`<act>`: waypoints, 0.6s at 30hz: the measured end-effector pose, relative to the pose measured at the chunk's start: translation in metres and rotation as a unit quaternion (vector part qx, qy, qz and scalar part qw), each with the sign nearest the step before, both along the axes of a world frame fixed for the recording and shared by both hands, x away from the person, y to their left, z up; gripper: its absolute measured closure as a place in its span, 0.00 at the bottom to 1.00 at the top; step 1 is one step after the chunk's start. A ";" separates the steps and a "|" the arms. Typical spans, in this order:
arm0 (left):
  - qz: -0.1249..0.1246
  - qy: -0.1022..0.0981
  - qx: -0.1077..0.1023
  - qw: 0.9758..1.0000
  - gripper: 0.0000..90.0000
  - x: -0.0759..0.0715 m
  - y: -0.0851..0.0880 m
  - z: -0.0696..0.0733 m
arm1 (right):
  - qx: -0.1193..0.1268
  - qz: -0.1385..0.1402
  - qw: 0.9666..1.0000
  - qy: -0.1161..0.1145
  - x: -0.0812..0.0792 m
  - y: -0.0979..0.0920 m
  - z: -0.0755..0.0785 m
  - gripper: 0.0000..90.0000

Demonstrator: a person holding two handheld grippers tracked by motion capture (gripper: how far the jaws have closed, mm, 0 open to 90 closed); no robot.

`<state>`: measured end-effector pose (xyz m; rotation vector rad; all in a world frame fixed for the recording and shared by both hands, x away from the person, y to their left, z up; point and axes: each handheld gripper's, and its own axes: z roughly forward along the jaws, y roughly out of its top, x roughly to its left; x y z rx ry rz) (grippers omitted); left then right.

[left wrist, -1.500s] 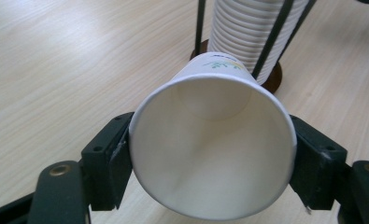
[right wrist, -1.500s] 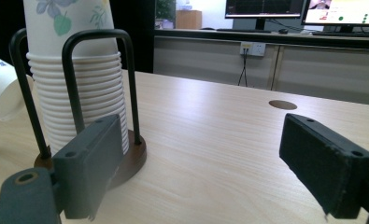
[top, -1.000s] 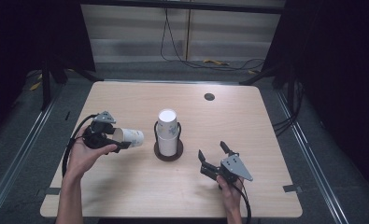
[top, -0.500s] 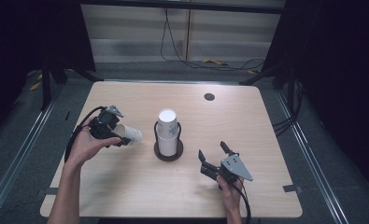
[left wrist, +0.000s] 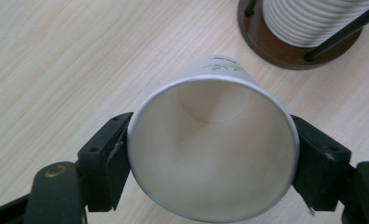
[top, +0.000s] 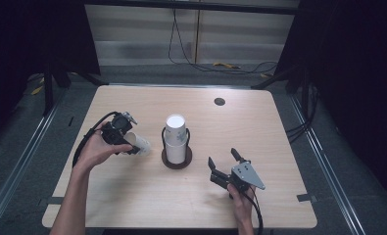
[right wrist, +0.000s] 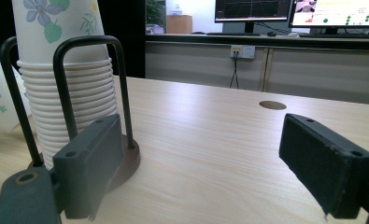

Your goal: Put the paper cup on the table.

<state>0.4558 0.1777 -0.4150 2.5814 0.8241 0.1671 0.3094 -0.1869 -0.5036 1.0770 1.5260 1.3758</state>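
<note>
A white paper cup (top: 141,145) with a small flower print is held in my left gripper (top: 130,146), left of the cup holder. In the left gripper view the cup (left wrist: 213,149) faces me mouth first, both jaws pressed on its rim, its base pointing down at the table. A stack of paper cups (top: 175,138) stands upside down in a dark round holder with wire loops (top: 177,157) at the table's middle. The same stack (right wrist: 70,98) rises at the left of the right gripper view. My right gripper (top: 226,166) rests open near the front right, nothing between its jaws.
The light wooden table (top: 259,132) has a dark round hole (top: 219,102) near its far edge. Cables trail from both grippers toward the front edge. Dark floor and metal rails surround the table.
My left gripper has tilted the cup from lying sideways to pointing base-down and lowered it toward the table. The right gripper has stayed still.
</note>
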 end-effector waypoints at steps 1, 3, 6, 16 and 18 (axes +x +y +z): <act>0.000 0.001 0.001 1.000 0.27 0.001 -0.001 -0.001 | 0.000 -0.001 1.000 0.000 0.000 0.000 0.000 0.14; 0.008 0.004 0.000 1.000 0.26 0.001 -0.004 -0.003 | 0.000 -0.001 1.000 0.000 0.000 0.000 0.000 0.14; 0.005 -0.002 0.012 1.000 0.26 0.003 -0.005 -0.003 | 0.001 -0.001 1.000 0.001 0.000 0.000 0.000 0.14; 0.018 -0.003 0.010 1.000 0.25 0.010 -0.012 -0.009 | 0.004 -0.001 1.000 0.006 0.001 -0.001 0.000 0.14; 0.015 -0.004 0.009 1.000 0.24 0.012 -0.013 -0.009 | 0.004 -0.001 1.000 0.007 0.001 -0.001 0.000 0.14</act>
